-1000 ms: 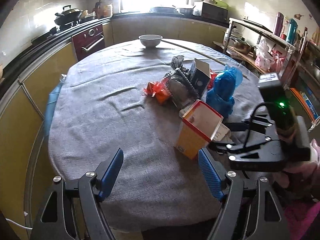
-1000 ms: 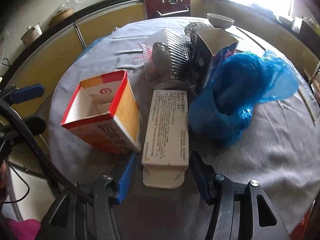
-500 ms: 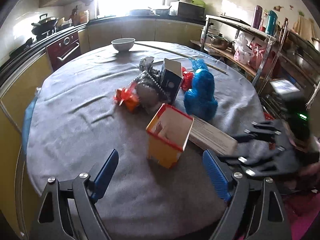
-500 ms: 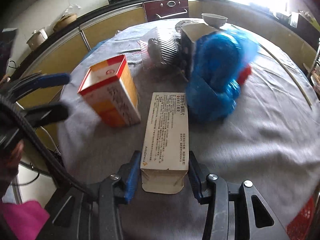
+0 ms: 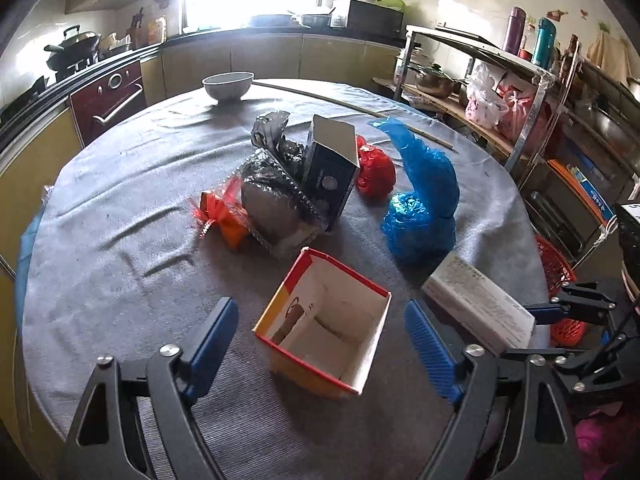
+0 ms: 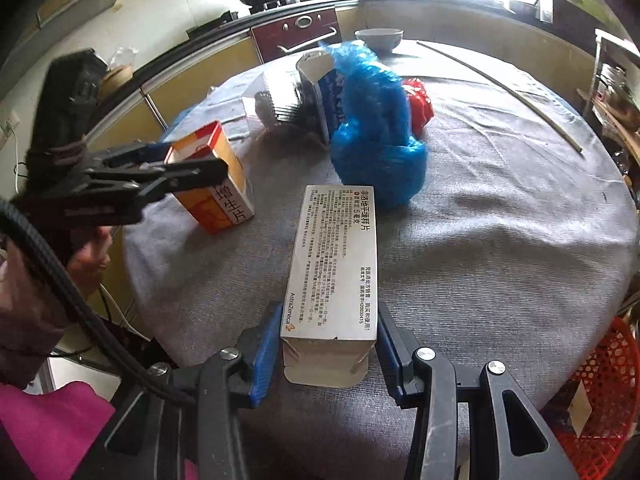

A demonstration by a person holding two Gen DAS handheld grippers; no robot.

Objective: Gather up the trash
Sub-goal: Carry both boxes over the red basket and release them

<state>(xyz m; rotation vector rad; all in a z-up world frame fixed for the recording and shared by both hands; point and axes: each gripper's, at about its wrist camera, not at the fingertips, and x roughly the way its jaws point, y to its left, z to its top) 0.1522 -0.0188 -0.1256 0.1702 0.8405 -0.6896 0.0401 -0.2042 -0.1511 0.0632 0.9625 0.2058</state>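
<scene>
Right wrist view shows the right tool (image 6: 327,354) clamped on the near end of the white medicine box (image 6: 334,266) (lying on the grey-clothed counter (image 6: 500,208)), while the left tool (image 5: 320,342) stands wide open around the orange carton (image 5: 324,326).

Grey cloth-covered round table (image 5: 120,216). At its far edge, a white bowl (image 5: 228,85); just beside that, a long thin stick (image 5: 352,110). Beyond the table, a dark red oven (image 5: 108,100), a wok (image 5: 72,46), and a metal rack (image 5: 500,92).
</scene>
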